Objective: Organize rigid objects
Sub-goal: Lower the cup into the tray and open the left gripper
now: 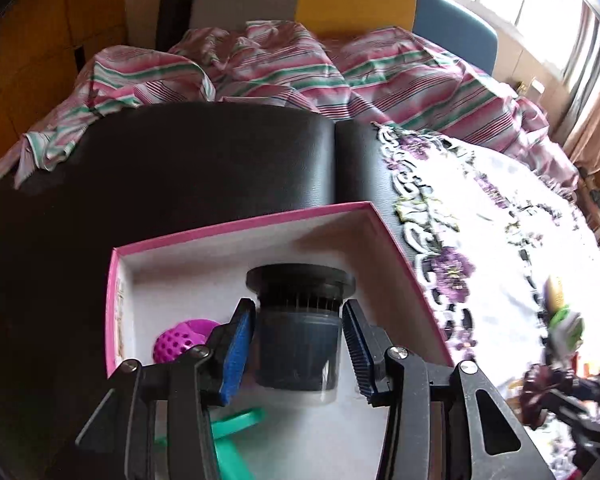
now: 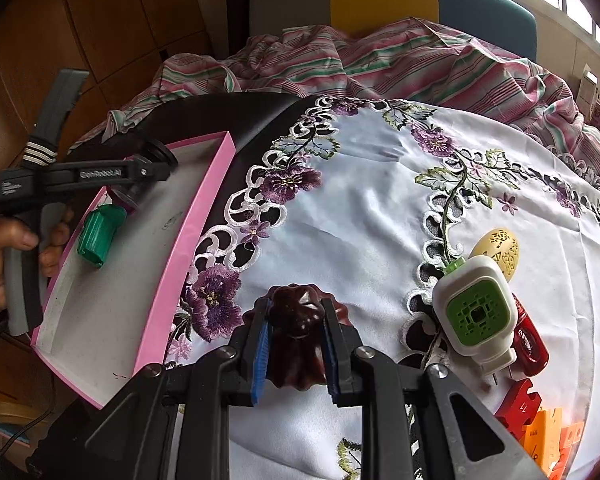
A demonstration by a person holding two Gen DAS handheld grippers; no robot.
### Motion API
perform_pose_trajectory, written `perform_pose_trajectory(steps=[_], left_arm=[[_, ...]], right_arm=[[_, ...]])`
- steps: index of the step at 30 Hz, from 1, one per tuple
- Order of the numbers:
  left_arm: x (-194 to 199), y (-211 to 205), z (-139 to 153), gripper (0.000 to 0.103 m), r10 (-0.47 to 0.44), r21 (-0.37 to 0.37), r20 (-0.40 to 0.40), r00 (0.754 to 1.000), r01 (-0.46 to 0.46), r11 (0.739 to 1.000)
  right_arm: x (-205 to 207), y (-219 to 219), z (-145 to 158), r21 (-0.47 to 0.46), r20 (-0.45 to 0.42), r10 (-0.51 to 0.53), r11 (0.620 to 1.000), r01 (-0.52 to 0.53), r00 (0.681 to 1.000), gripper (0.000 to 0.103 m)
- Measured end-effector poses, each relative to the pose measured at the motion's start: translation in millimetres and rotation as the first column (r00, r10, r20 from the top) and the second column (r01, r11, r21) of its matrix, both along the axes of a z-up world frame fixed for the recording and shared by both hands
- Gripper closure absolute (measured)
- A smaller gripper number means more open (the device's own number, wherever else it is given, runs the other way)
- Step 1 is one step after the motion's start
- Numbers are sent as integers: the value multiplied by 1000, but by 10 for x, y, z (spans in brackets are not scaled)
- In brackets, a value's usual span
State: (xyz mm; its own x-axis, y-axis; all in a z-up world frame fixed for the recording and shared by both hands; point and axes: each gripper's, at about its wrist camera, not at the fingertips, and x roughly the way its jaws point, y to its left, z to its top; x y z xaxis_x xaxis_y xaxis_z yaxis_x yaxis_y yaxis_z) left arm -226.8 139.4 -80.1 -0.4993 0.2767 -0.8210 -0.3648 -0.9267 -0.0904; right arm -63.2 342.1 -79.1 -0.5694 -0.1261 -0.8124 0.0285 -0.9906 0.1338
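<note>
While both tongs sit over the table, I list what I see. Left tongs: over the pink box, blue pads on either side of a clear jar with a black lid; a narrow gap shows at each pad, so I read them as parted and not pressing. Whether the jar rests on the box floor I cannot tell. Box contents: purple perforated ball near the left wall, green plastic piece by the near side. Right tongs: closed on a dark brown fluted mould, above the white embroidered cloth, just beside the box's right wall. Loose items on the cloth, right of the mould: white and green plug-in device, cream perforated egg touching it behind, red item partly under it, red and orange puzzle pieces at the near edge. Beyond the table: striped bedding. A hand holds the left tongs' handle.
</note>
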Motion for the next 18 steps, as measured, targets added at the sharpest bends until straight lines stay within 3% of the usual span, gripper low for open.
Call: perform_pose_trajectory(steps=[1,3,9,18], left_arm=[[12,-1,6,37,-13,-1,-10,1000,12,1000],[61,-35,54,28,-4,1,-44,999,4,1000],[277,-232,265,28,47,10,-89,995,-46,999],[1024,-554,504,28,124,28,-133,983,-121,992]], right_arm=[[-2,-2,0,2,-1,1,1000,-1,1000,81],[-6,-11,-1,6,-2,2,1000,-2,1000,81],[-10,-7,0,7,-1,2,1000,-2,1000,81],[-2,-27,-1,19,-4,2,1000,-2,1000,81]])
